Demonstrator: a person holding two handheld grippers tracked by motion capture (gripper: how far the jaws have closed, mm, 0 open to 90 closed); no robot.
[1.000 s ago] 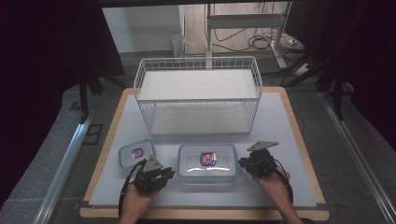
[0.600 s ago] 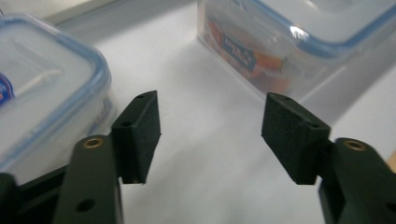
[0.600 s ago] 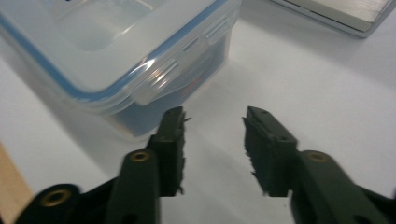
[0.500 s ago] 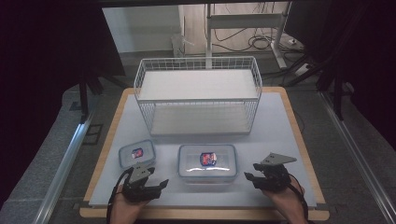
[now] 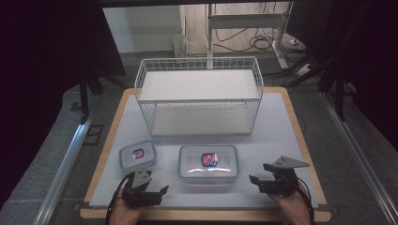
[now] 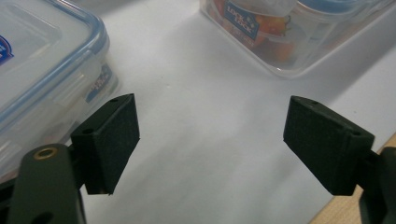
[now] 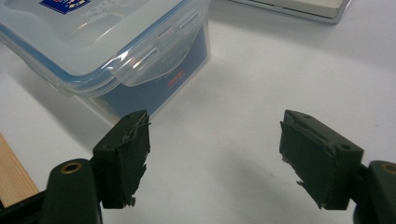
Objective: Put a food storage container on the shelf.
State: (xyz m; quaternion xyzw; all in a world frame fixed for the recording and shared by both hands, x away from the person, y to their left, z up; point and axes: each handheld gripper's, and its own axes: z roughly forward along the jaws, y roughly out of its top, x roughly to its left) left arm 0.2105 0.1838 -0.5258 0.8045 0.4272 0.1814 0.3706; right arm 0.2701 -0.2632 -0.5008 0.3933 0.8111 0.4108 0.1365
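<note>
On the white tabletop (image 5: 281, 136), near its front edge, the large container (image 5: 208, 161) sits with its blue-rimmed lid clipped shut, between my two grippers and touched by neither. My left gripper (image 5: 152, 193) rests just off its left front corner, jaws spread with only bare tabletop between them, having just been opening. My right gripper (image 5: 259, 181) lies near its right end, jaws likewise spread on nothing, also just opened. A small container (image 5: 137, 155) stands just left of the large one and slightly further back. Behind both, well apart, a white wire basket (image 5: 199, 101) occupies the tabletop's far half.
</note>
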